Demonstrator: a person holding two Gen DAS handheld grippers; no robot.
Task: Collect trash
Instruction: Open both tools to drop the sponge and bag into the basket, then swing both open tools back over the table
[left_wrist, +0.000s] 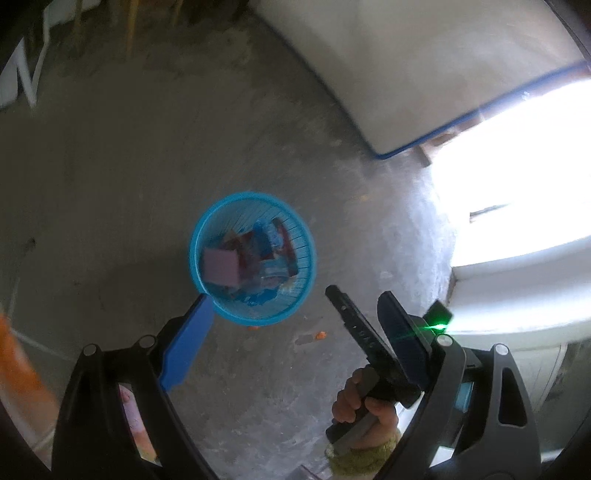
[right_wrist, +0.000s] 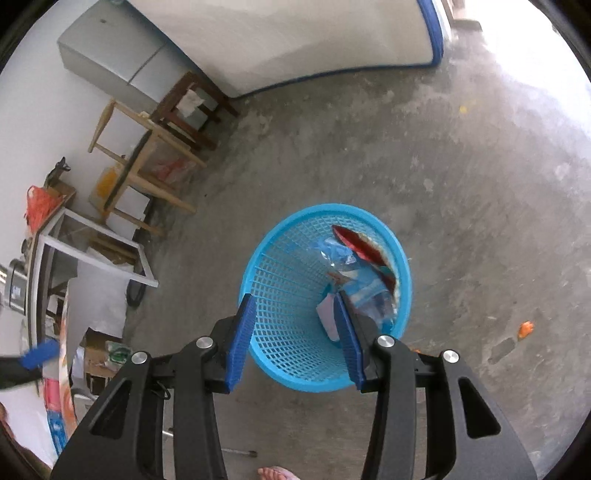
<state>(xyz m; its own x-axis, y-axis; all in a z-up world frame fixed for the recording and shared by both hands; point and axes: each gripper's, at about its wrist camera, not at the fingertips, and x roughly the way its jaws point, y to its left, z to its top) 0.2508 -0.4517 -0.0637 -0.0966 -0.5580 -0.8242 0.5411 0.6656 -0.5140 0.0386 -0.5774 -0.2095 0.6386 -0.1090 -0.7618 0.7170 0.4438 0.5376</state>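
Left wrist view: the left gripper (left_wrist: 291, 339) hangs high over the concrete floor (left_wrist: 110, 184) with its jaws spread wide and nothing between them. The blue basket (left_wrist: 252, 258) stands below and ahead, its rim just past the left blue finger (left_wrist: 188, 347). Inside lie a pale mauve card (left_wrist: 221, 268), blue plastic wrappers (left_wrist: 269, 240) and something dark red. To the right of the basket the right gripper (left_wrist: 364, 332) shows from the side, held by a hand (left_wrist: 364, 410). A small orange scrap (left_wrist: 320, 335) lies on the floor just right of the basket's near edge. This frame is blurred; no writing can be read.

Right wrist view: the right gripper (right_wrist: 297, 343) is directly above the basket (right_wrist: 288, 362), open and empty, its jaws straddling the near rim. A red wrapper (right_wrist: 356, 245) leans against the far wall, with clear blue plastic (right_wrist: 341, 254) and a white slip (right_wrist: 327, 314) below it. The orange scrap (right_wrist: 525, 328) lies well right of the basket, with a fainter yellow speck (right_wrist: 462, 109) far beyond. Judging from this, the scrap is the likely next pickup, and the right gripper is nearer. Print on the wrappers is too small to read.
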